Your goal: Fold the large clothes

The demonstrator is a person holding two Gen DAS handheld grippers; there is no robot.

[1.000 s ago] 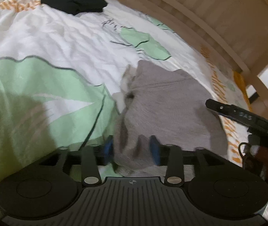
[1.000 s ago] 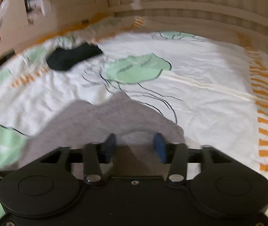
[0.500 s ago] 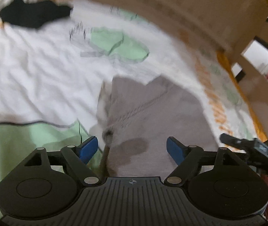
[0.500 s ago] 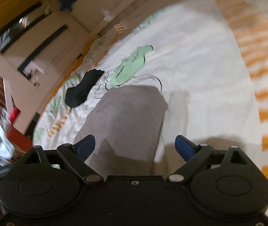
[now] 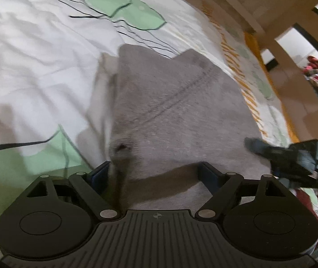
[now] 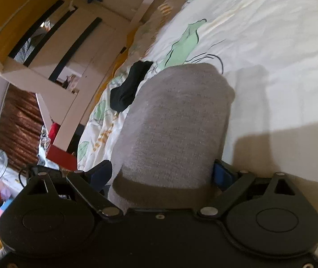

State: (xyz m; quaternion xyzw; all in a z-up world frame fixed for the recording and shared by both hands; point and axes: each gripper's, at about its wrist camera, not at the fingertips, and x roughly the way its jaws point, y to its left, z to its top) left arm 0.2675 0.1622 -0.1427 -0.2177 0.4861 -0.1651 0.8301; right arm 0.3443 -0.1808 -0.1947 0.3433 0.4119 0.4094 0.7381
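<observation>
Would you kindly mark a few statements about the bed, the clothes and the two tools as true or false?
1. A grey garment lies on the bedsheet. True.
2. The left tool is clamped shut. False: its jaws are opening, wide apart over the grey cloth.
3. A black garment lies beyond the grey one in the right wrist view. True.
4. The sheet is plain blue. False: it is white with green shapes and orange marks.
</observation>
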